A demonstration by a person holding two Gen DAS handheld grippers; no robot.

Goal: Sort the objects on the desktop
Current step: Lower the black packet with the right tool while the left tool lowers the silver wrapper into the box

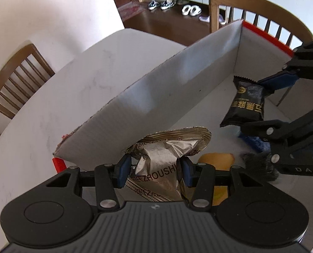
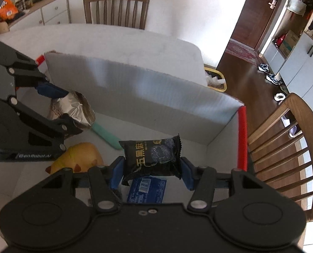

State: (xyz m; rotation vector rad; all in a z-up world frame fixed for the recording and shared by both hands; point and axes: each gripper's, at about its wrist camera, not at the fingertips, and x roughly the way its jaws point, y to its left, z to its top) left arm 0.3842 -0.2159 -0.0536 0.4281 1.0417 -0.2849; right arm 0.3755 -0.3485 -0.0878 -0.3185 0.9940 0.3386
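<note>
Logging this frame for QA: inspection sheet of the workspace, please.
Surface: white table, bare where seen.
Job's things: silver snack packet; black snack packet; open cardboard box beneath both.
Clutter: in box, yellow toy, blue packet, green handle.
Grippers: left gripper shut on silver snack packet; right gripper shut on black snack packet.
Cables: nothing seen.
Surroundings: wooden chairs, shoes on floor.

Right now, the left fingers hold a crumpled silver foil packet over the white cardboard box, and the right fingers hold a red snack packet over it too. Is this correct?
Not quite. The packet in the right fingers is black with gold lettering, not red; the right wrist view shows it. The left fingers do hold the crumpled silver foil packet over the white cardboard box.
</note>
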